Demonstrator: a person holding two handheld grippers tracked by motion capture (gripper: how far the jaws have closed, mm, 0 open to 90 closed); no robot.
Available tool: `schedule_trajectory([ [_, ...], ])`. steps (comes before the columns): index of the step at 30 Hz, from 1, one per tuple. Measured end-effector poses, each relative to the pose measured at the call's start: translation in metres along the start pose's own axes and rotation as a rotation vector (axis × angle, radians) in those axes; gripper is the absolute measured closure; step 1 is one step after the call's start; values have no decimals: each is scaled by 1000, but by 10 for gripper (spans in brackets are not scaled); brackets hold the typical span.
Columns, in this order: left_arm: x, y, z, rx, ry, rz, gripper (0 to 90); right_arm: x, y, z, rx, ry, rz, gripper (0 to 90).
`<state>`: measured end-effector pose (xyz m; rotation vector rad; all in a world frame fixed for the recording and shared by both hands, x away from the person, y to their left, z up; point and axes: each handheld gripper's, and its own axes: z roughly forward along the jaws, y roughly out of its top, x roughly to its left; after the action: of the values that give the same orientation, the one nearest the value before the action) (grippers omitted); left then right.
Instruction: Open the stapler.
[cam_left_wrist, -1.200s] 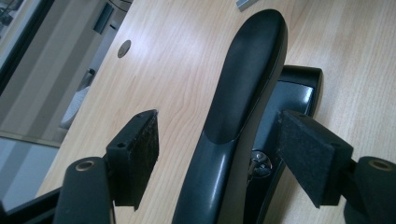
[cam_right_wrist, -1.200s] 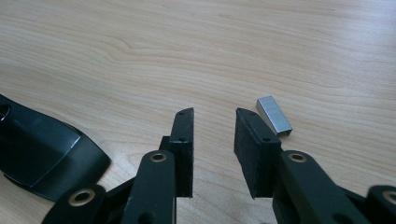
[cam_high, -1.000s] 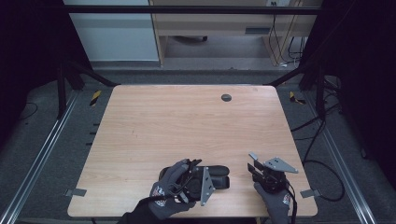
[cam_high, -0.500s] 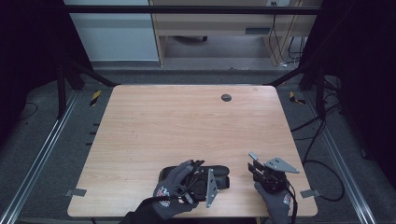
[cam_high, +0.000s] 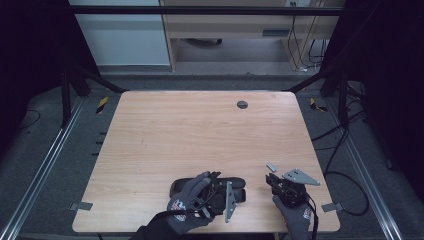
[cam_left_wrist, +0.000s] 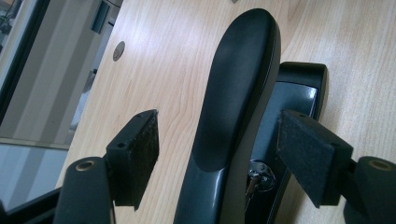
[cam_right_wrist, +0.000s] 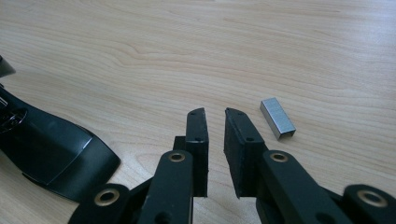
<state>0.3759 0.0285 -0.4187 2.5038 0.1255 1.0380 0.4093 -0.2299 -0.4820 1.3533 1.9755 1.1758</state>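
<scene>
Near the front edge of the table (cam_high: 150, 130), the high view shows the left hand (cam_high: 187, 207) with the left gripper (cam_high: 220, 192) lying over a black stapler (cam_high: 235, 181); just right of it the right gripper (cam_high: 274, 180) rests by the right hand (cam_high: 295, 215), with a small staple strip (cam_high: 271, 166) on the wood just beyond its tips. The stapler sits close to the front edge; the whole middle and far half of the table is open wood up to a dark round grommet (cam_high: 242, 104) near the back edge. Left gripper view: the stapler (cam_left_wrist: 238, 93) runs up between the two pads (cam_left_wrist: 140, 154), its arm raised off the base; the jaws stand wide, a clear gap on the left side, the right pad near the base but contact cannot be told. Right gripper view: the right gripper (cam_right_wrist: 215, 116) has just been closing, jaws now narrow with nothing between them; the staple strip (cam_right_wrist: 277, 117) lies just beside the right tip, apart from it, and the stapler's base end (cam_right_wrist: 56, 158) lies at lower left, well apart.
</scene>
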Motion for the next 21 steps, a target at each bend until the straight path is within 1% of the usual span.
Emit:
schedule_trajectory([
  [2,-2,0,2,-5,5,-2,291,0,0,0,2,1,0,802],
  [4,-3,1,3,6,8,10,292,0,0,0,1,3,-2,807],
  [7,-4,1,5,-2,9,2,294,1,0,0,1,4,-1,812],
  [8,-4,2,7,12,14,18,300,1,0,1,3,9,1,820],
  [9,-5,2,9,3,19,13,303,1,0,1,4,12,1,827],
  [12,-7,4,10,12,27,31,311,2,0,0,7,20,-5,853],
  [13,-9,4,11,10,28,28,312,3,0,0,8,23,-6,860],
  [14,-9,5,12,16,31,36,314,3,0,0,8,26,-7,868],
  [16,-10,6,13,17,36,40,319,4,0,1,12,33,-5,879],
  [17,-11,6,15,12,38,32,320,4,0,1,12,36,-7,882],
  [19,-11,7,16,26,48,50,323,4,0,1,18,39,-6,887],
  [21,-11,8,17,25,51,50,324,4,0,1,16,41,-8,888],
])
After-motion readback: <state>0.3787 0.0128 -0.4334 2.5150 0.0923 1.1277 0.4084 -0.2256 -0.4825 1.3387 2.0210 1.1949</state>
